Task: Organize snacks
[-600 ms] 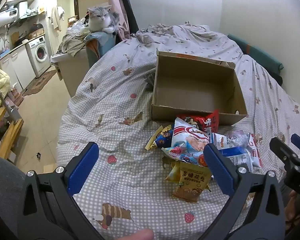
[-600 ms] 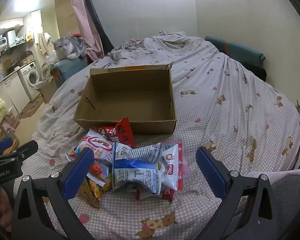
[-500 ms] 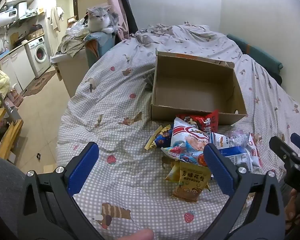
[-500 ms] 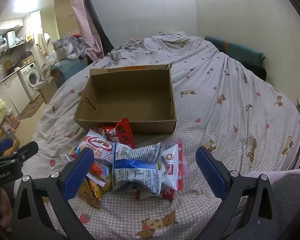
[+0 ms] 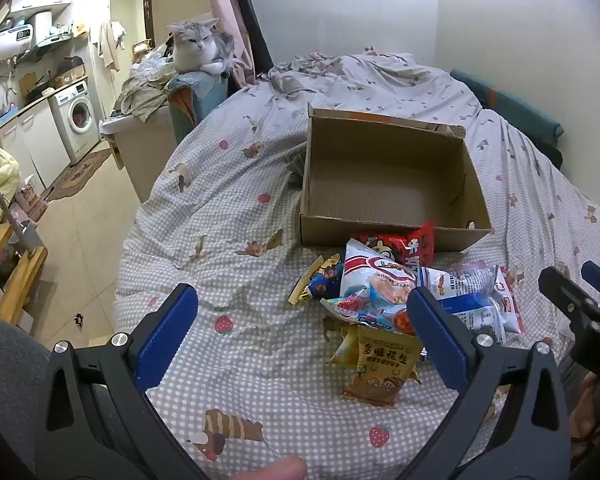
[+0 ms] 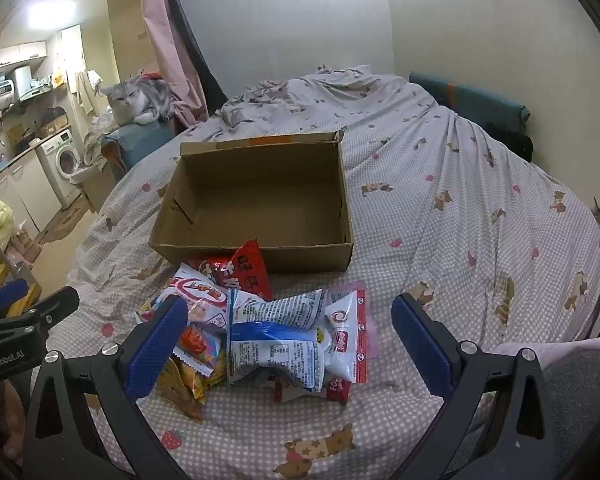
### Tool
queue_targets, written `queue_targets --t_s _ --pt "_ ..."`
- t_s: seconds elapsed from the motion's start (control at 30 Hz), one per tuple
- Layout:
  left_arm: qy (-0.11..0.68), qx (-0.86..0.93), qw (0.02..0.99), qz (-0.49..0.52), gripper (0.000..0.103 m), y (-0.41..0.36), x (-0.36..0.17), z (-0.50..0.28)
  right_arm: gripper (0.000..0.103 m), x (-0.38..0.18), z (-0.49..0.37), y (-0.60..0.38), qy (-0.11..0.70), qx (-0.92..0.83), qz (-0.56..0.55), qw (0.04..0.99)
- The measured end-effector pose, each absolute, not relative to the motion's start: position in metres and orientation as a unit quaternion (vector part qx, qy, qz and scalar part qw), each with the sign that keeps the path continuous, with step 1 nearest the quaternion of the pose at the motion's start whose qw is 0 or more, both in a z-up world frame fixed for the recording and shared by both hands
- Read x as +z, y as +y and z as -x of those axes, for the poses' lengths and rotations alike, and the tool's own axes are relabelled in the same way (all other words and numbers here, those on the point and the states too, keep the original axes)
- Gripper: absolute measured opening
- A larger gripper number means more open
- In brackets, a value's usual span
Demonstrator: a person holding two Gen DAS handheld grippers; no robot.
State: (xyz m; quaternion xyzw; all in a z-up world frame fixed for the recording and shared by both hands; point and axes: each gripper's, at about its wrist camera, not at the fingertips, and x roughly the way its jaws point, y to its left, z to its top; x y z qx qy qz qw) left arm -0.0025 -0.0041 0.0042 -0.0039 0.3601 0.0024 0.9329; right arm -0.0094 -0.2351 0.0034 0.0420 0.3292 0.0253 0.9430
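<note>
Lying in a loose heap: snack packets (image 6: 268, 332) on the near part of the bed (image 6: 460, 216), touching and overlapping one another, just in front of the cardboard box (image 6: 256, 204).
Top of the heap: a white-and-blue packet (image 6: 274, 344) with printed text, crumpled, resting across the others.
Far edge of the heap: a red packet (image 6: 244, 272) leaning against the near wall of the box.
Left of the heap: a white packet with a red oval (image 5: 380, 280) and, nearer, a yellow peanut packet (image 5: 380, 364) lying flat on the cover.
Box: open at the top, its brown floor bare, standing on the checked bedcover between the heap and the rumpled far bedding.
Right gripper (image 6: 288, 336): jaws spread wide, blue pads on either side of the heap, holding nothing, raised above the packets.
Left gripper (image 5: 300, 328): jaws equally wide apart, gripping nothing, held over the bedcover just left of the heap; its right pad overlaps the packets in the left wrist view.
Beyond the bed: a grey-and-white cat (image 5: 200, 46) crouched on a blue seat-back at far left, facing the cameras.
Far left background: a washing machine (image 5: 76, 118) under a kitchen counter.
</note>
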Motion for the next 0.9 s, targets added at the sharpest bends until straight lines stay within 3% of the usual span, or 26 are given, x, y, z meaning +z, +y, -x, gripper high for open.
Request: queue_targets --t_s 0.9 --pt "0.357 0.003 0.934 0.001 0.103 -0.0057 0.0041 0.0027 0.103 0.0039 0.009 -0.2397 0.326 0.015 -0.045 0.944"
